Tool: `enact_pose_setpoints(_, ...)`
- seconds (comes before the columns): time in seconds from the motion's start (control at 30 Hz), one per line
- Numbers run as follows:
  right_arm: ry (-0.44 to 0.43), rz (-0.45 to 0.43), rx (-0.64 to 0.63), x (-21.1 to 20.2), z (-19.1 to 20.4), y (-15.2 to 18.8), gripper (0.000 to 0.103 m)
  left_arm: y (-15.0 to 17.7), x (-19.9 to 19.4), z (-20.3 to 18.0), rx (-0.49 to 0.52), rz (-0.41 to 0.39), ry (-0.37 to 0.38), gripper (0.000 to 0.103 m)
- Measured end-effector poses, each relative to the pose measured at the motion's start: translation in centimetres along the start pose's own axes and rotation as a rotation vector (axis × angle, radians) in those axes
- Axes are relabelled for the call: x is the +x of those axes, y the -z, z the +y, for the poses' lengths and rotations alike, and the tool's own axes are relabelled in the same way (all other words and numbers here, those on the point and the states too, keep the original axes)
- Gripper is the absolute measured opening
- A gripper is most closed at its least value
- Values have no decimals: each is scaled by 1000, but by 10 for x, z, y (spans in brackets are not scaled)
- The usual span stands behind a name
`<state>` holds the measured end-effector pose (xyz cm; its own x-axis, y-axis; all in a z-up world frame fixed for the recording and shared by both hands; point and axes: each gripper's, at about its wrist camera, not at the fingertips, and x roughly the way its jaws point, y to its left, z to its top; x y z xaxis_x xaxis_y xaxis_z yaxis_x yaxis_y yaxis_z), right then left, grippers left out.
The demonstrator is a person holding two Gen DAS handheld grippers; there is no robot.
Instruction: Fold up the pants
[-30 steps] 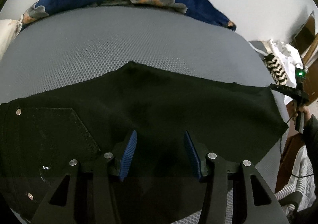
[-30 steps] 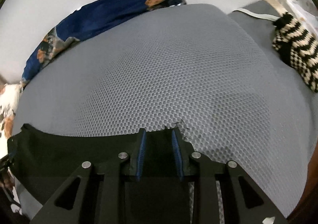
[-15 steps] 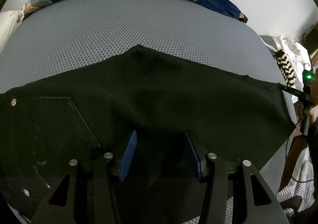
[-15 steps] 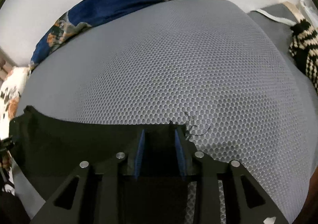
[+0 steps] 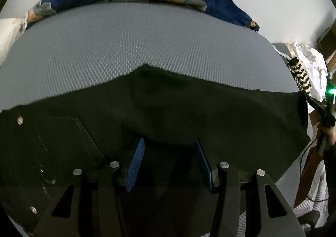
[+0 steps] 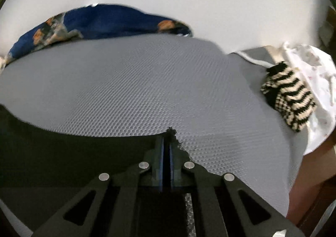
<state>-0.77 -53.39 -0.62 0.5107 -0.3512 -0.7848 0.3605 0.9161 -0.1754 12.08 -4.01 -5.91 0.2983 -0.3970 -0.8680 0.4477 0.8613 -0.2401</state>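
Black pants [image 5: 189, 115] lie spread on the grey mesh bed [image 5: 126, 52]. Right hand-held gripper [image 6: 166, 144], jaws just closed, pinches the frayed hem corner at 3 o'clock. Left hand-held gripper [image 5: 170, 150] stands half-wide over the fabric, pads clear of it.

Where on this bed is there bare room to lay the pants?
The grey mesh mattress is bare between the black pants and the blue floral bedding. Its right edge is crowded by a striped knit and white cloth.
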Motion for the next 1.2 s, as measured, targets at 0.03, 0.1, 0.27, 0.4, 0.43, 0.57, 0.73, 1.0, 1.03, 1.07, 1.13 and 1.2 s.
enact_pose_setpoints(0.03,10,1,1,1,-1,1,2,0,0,1,4,-6,-2,51)
enact_pose_setpoints(0.1,33,20,11,9,-2,1,2,1,2,4,7,-12,-2,51)
enact_pose_setpoints(0.27,54,154,92,47,-21,14,0,6,17,21,-32,17,-8,51)
enact_pose_setpoints(0.4,56,147,130,34,-26,13,3,9,20,21,3,5,-11,51)
enact_pose_setpoints(0.43,57,144,134,31,-26,11,3,9,21,19,20,2,-22,51)
enact_pose_setpoints(0.57,-4,115,127,14,-10,-7,6,5,21,13,42,-1,-27,52)
enact_pose_setpoints(0.73,-223,77,15,-6,73,-40,19,6,3,18,40,-67,-21,52)
enact_pose_setpoints(1.0,-637,150,-236,-9,251,-60,25,9,-17,52,5,-97,-95,52)
enact_pose_setpoints(1.03,-670,161,-262,-9,271,-59,25,8,-18,56,-5,-93,-104,52)
enact_pose_setpoints(1.07,-699,169,-297,-10,292,-59,25,8,-21,63,-20,-88,-111,52)
enact_pose_setpoints(1.13,-747,176,-368,-11,330,-61,26,9,-27,74,-39,-93,-115,52)
enact_pose_setpoints(1.2,-785,183,-436,-12,367,-62,26,11,-31,81,-46,-93,-119,52)
